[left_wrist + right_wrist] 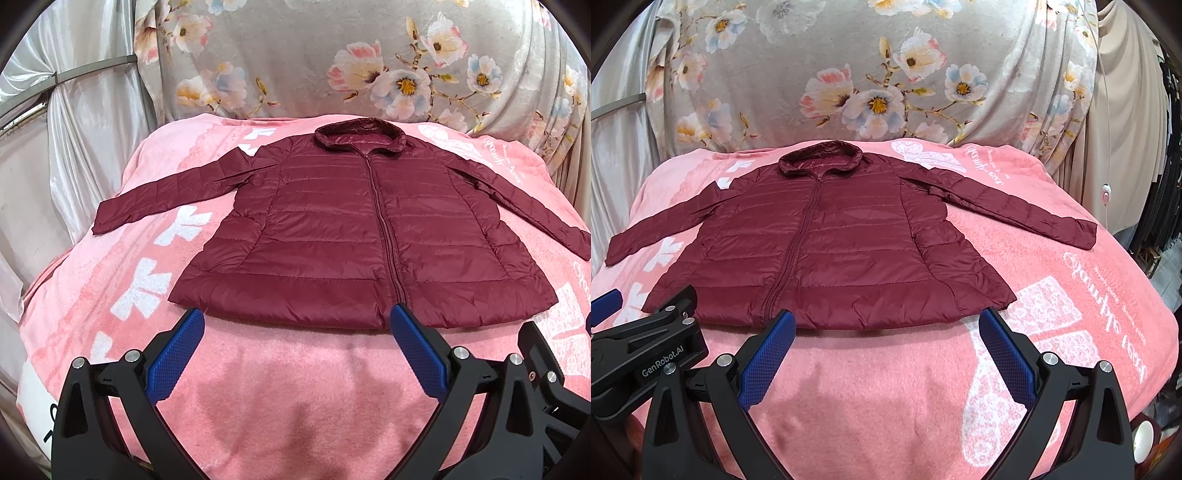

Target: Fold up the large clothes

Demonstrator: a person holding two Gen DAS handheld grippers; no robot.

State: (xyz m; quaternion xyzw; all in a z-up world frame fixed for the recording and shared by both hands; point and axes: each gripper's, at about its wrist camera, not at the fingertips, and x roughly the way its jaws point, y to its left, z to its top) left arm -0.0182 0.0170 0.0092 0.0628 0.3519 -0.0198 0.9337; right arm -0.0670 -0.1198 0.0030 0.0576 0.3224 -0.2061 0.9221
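A dark red quilted jacket [332,229] lies flat and zipped on a pink blanket [280,398], collar at the far side, hem towards me, both sleeves spread out sideways. It also shows in the right wrist view [827,243]. My left gripper [297,321] is open and empty, hovering just short of the hem, left of the zip. My right gripper [886,321] is open and empty, just short of the hem's right half. The left gripper's body [646,350] shows at the left of the right wrist view.
A grey floral cloth [332,62] hangs behind the blanket. White satin drapes [74,129] stand at the left. Beige curtains and dark hanging clothes [1167,166] are at the right. The blanket drops off at its left and right edges.
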